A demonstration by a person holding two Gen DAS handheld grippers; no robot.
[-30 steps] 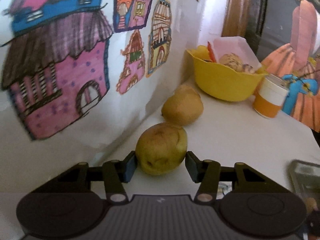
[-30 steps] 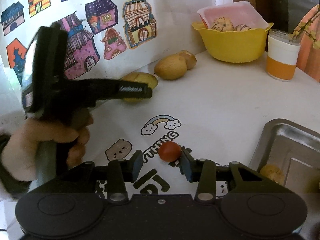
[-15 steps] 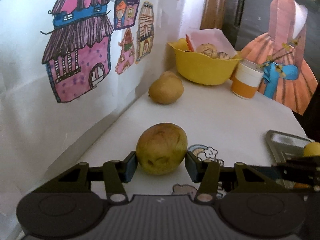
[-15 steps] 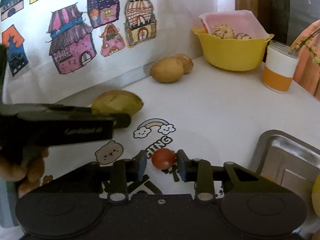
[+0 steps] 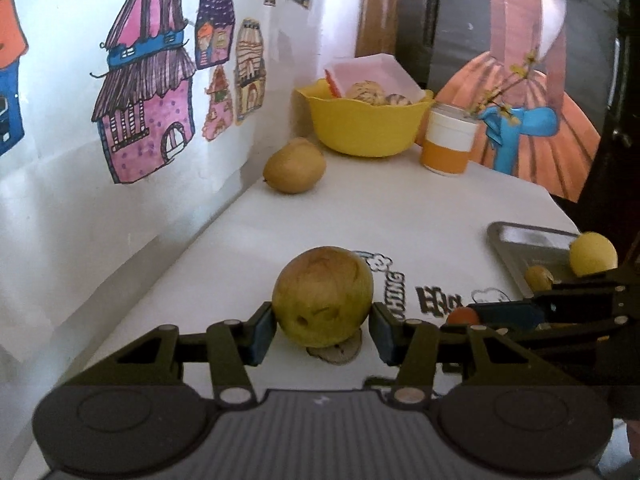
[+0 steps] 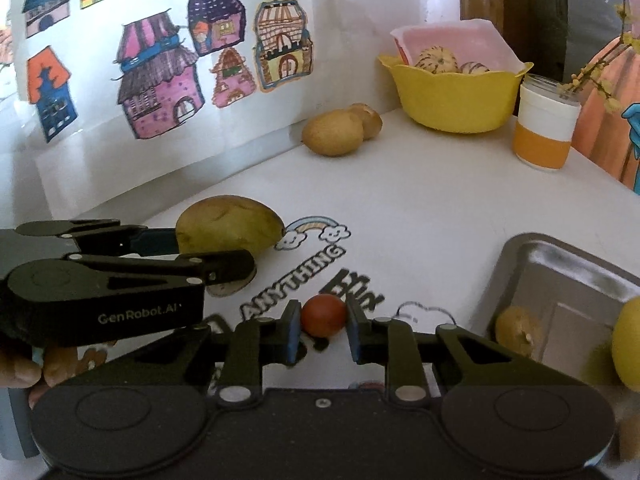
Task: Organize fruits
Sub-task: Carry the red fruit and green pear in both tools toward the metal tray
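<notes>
Left wrist view:
- Left claw (image 5: 322, 322): closed on green-yellow mango (image 5: 322, 297), pads pressing both sides; fruit w/ brown marks, held above white worktop (image 5: 400, 216), near its front-left part.
- Right claw (image 5: 464, 316): enters from right edge, a small red fruit (image 5: 461, 315) at its tip.
- Metal tray (image 5: 520, 236): right edge of worktop; holds yellow round fruit (image 5: 593, 254) + small brownish fruit (image 5: 538, 277).
- Brown-yellow fruit (image 5: 295, 166): back of worktop, next to wall w/ house drawings (image 5: 148, 108).
- Yellow bowl (image 5: 366, 128): back corner, w/ pink container (image 5: 372, 74) and striped round items inside.
- Orange/white cup (image 5: 448, 144): just right of bowl.

Right wrist view:
- Right claw (image 6: 322, 330): closed on small red fruit (image 6: 323, 315), pads touching either side; above printed lettering at worktop (image 6: 420, 208) front.
- Left claw (image 6: 224, 252): comes in from left, gripping mango (image 6: 230, 224); a hand (image 6: 24, 368) partly seen at lower left.
- Metal tray (image 6: 560, 256): front-right corner; small brownish fruit (image 6: 516, 330) inside, yellow fruit (image 6: 628, 344) at frame edge.
- Two brown-yellow fruits (image 6: 334, 132): touching, back of worktop by wall.
- Yellow bowl (image 6: 452, 98): back-right, w/ pink container (image 6: 452, 40).
- Orange/white cup (image 6: 544, 128): beside bowl, to its right.
</notes>
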